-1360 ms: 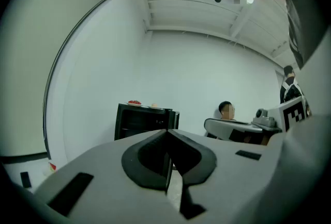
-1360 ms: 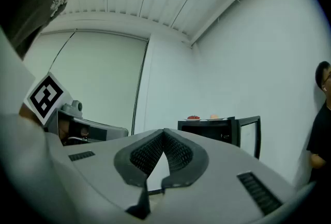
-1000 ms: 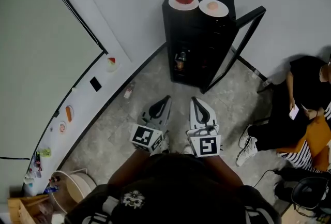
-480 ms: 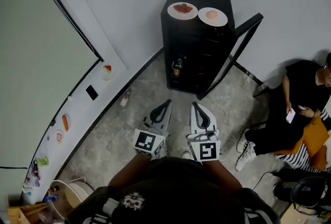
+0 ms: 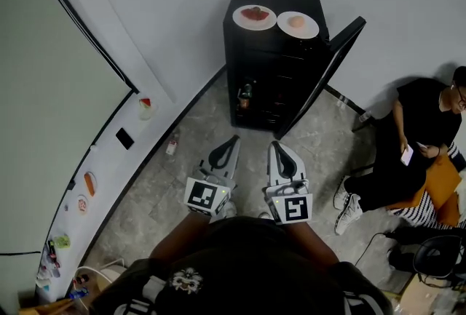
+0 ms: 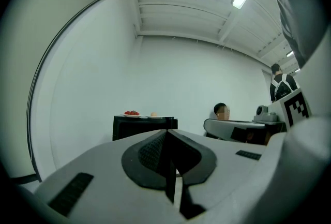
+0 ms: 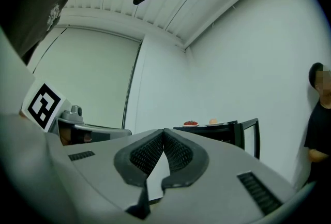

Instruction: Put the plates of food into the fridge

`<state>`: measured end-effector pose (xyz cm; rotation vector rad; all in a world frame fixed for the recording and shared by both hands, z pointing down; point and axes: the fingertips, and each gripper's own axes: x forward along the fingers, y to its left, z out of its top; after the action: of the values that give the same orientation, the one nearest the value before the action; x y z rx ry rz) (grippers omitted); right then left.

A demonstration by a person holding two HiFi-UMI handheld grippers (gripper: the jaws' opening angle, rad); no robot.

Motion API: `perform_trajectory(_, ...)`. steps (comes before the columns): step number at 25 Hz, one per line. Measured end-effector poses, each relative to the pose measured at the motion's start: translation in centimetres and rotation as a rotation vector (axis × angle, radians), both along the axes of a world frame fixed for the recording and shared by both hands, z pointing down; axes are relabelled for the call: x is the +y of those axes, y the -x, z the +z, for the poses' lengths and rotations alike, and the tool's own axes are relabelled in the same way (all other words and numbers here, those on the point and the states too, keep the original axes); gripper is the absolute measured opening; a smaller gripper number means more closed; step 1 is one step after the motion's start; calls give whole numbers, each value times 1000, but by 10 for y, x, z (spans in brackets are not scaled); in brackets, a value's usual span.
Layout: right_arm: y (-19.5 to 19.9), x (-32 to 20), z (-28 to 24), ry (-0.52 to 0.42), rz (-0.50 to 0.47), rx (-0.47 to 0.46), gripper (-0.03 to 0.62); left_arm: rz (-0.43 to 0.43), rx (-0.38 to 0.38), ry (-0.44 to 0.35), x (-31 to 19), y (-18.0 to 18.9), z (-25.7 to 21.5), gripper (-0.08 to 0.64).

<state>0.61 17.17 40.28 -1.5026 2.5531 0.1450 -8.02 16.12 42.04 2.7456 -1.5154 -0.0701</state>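
Head view, change: over the last second the fridge (image 5: 271, 66) and the small bottle (image 5: 171, 146) on the floor have slid a little nearer in the frame. The person is judged to be walking up to the fridge, and no plate has been touched yet.
Head view, grippers: the left hand-held gripper (image 5: 231, 140) and the right hand-held gripper (image 5: 274, 146) are held side by side. Both point at the fridge and are well short of its top.
Head view, plates: the plate of red food (image 5: 254, 17) and the plate with a pale round piece (image 5: 297, 25) sit side by side on the fridge top, ahead of both tips. The fridge door (image 5: 326, 70) stands open, ahead and to the right.
Left gripper view: the jaws are pressed together with nothing between them. Both plates (image 6: 132, 114) (image 6: 153, 115) show far beyond the tips, slightly left.
Right gripper view: the jaws are closed and empty. The plates (image 7: 191, 124) (image 7: 213, 122) lie far beyond the tips, slightly right, with the open door (image 7: 251, 137) further right.
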Motion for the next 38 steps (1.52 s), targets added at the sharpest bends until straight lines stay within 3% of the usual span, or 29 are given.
perform_trajectory(4, 0, -5, -1, 11, 38, -65, 25, 33, 4, 3, -5, 12, 4, 23)
perform_trajectory(11, 12, -4, 4, 2, 101, 29, 25, 89, 2, 10, -9, 27, 9, 23)
perform_trajectory(19, 17, -14, -6, -15, 126, 55, 25, 114, 16, 4, -17, 28, 6, 23)
perform_trajectory(23, 11, -27, -10, -11, 128, -1, 25, 115, 20, 17, -26, 23, 11, 23)
perform_trajectory(30, -4, -51, 1, -6, 120, 31, 25, 88, 20, 40, -52, 16, 19, 23)
perform_trajectory(38, -23, -98, -1, 17, 144, -4, 25, 57, 21, -8, -93, 3, -4, 23)
